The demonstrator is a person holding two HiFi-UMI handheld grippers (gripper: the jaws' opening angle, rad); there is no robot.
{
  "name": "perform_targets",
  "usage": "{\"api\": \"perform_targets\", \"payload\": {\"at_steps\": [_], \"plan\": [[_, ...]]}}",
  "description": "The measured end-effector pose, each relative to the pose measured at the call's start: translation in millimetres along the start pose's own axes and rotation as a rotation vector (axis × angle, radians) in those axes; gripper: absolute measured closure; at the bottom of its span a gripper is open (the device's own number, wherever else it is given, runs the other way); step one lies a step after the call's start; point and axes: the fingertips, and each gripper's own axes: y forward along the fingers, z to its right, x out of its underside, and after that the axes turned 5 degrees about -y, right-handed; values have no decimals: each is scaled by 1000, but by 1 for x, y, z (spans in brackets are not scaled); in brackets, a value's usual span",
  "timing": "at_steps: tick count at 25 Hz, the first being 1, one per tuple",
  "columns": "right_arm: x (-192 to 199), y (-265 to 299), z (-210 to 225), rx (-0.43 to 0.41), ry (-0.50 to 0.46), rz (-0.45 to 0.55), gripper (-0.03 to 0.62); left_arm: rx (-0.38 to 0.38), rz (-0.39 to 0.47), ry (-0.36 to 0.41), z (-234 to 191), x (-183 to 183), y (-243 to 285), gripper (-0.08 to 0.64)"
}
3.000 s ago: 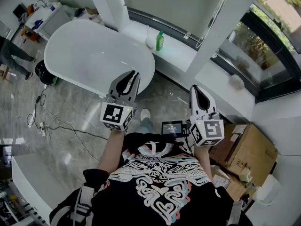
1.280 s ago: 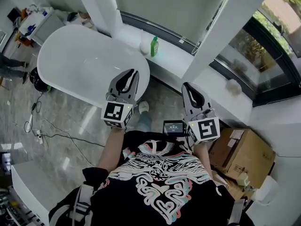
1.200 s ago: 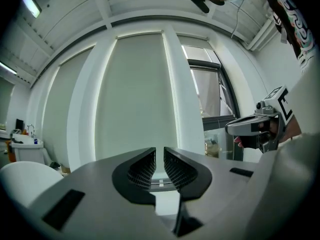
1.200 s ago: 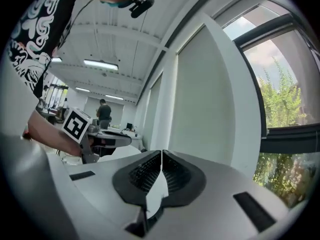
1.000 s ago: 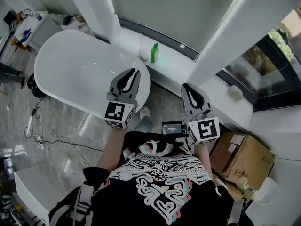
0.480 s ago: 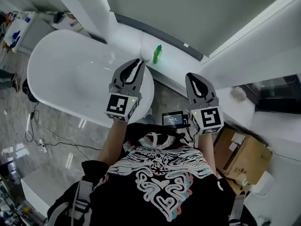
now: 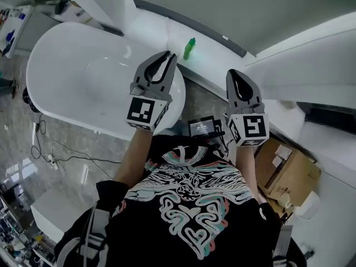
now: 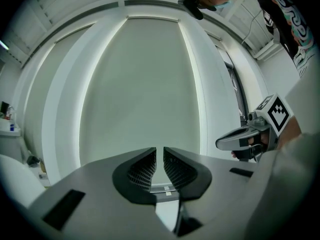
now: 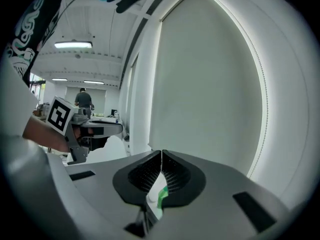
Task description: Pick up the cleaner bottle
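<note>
The cleaner bottle [image 7: 189, 48] is small and green and stands upright on the white window ledge [image 7: 211, 60] behind the bathtub. My left gripper [image 7: 167, 54] is shut and empty, with its tips just left of the bottle and apart from it. My right gripper [image 7: 233, 72] is also shut and empty, and sits to the right of the bottle and nearer to me. In the right gripper view a strip of the green bottle [image 9: 161, 198] shows below the closed jaws [image 9: 161, 154]. The left gripper view [image 8: 160, 151] faces a pale window blind, and the bottle is not visible there.
A white oval bathtub [image 7: 72, 82] fills the left side below the left gripper. A cardboard box [image 7: 289, 171] sits on the floor at the right. A small screen [image 7: 201, 128] hangs at my chest. Cables [image 7: 50, 154] lie on the marble floor. A person [image 9: 82, 98] stands far off.
Both grippers have moved forward towards the ledge. The bottle now lies close to the left gripper's tips. Both stay shut and empty.
</note>
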Motion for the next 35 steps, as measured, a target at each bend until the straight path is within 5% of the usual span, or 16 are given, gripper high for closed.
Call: {"api": "perform_targets", "payload": {"at_steps": [6, 16, 22, 31, 35], "plan": [[9, 20, 11, -32, 63, 7, 563, -16, -17, -1, -9, 10, 20, 503], [32, 57, 45, -34, 22, -10, 563, -59, -25, 5, -21, 31, 58, 503], [55, 87, 46, -71, 14, -45, 563, -66, -114, 20, -36, 67, 79, 503], [114, 134, 46, -123, -9, -109, 563, -85, -127, -22, -54, 127, 107, 503], [136, 153, 42, -146, -23, -128, 563, -90, -141, 15, -59, 150, 115, 503]]}}
